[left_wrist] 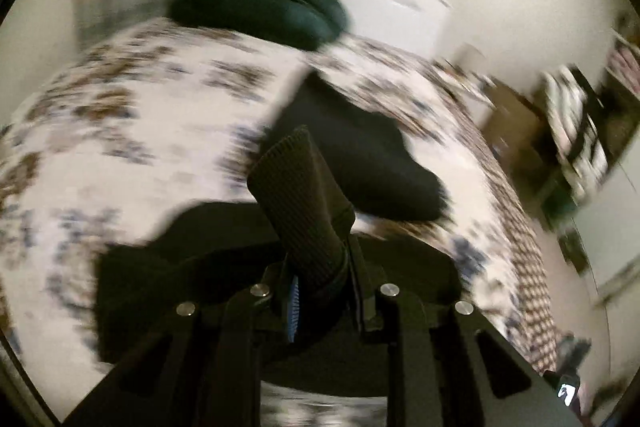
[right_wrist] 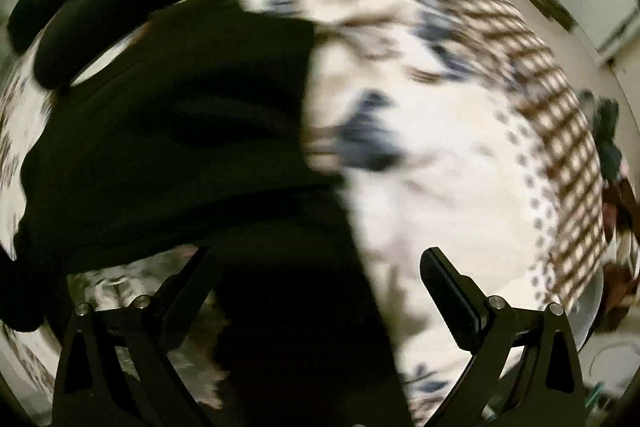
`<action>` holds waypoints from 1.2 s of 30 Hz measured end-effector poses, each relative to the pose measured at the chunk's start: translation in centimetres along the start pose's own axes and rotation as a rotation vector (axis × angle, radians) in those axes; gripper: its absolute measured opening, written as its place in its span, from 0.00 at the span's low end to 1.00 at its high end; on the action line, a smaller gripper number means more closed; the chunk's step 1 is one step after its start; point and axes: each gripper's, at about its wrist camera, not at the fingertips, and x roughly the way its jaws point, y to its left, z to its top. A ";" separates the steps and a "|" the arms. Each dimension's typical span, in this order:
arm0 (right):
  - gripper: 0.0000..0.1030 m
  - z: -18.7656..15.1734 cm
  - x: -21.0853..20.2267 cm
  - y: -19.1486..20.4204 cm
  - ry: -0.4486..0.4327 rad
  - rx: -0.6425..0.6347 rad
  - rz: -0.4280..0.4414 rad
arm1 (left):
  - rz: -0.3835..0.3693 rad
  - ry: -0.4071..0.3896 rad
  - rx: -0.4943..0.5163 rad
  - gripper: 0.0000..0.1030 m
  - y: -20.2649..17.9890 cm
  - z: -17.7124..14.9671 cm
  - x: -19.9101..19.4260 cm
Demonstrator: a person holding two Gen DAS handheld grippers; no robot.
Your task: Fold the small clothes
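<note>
In the left wrist view my left gripper [left_wrist: 320, 267] is shut on the ribbed hem of a black garment [left_wrist: 300, 195], which sticks up between the fingers. More of the black cloth hangs below it at the lower left. Another black piece [left_wrist: 360, 155] lies on the bed just beyond. In the right wrist view my right gripper [right_wrist: 316, 267] stands open, its fingers [right_wrist: 448, 287] wide apart. The black garment [right_wrist: 180, 115] spreads across the left of that view and runs down between the fingers without being pinched. Both views are blurred by motion.
The bed cover [left_wrist: 140, 115] is white with brown and blue flowers and has a checked border [right_wrist: 560, 131]. A dark green pile [left_wrist: 264, 3] sits at the far end of the bed. Shelves and clutter [left_wrist: 576, 131] stand beside the bed at the right.
</note>
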 end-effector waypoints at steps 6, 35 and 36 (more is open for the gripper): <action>0.99 1.2 0.4 -6.6 0.013 0.106 -0.029 | -0.078 0.155 0.148 0.17 -9.9 -4.1 6.5; 0.10 9.1 1.2 1.7 0.080 -0.025 0.337 | 0.356 0.320 -0.116 0.89 16.1 -5.3 6.4; 0.08 9.1 1.0 1.1 0.071 -0.009 0.324 | 0.349 0.315 -0.122 0.89 16.3 -5.1 6.7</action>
